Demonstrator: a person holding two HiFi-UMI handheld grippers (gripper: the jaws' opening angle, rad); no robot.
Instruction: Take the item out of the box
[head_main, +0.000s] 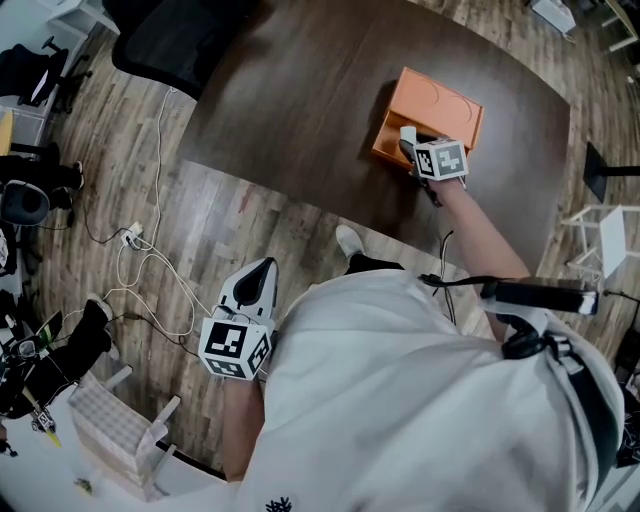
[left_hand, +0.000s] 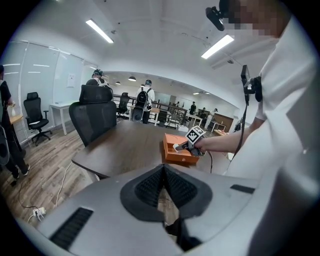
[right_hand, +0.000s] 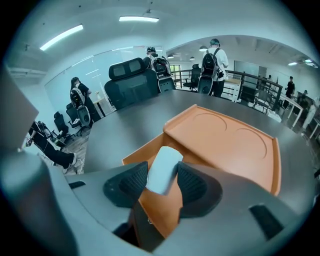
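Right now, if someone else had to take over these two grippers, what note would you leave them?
Left gripper: shut, empty, held over the floor, away from the table.
Right gripper: shut on the white item, right at the open orange box.
Box: on the table, open.
Done: item gripped.
Left: lift it fully clear of the box. From these views it seems barely above the opening, so I would not count it as out yet.
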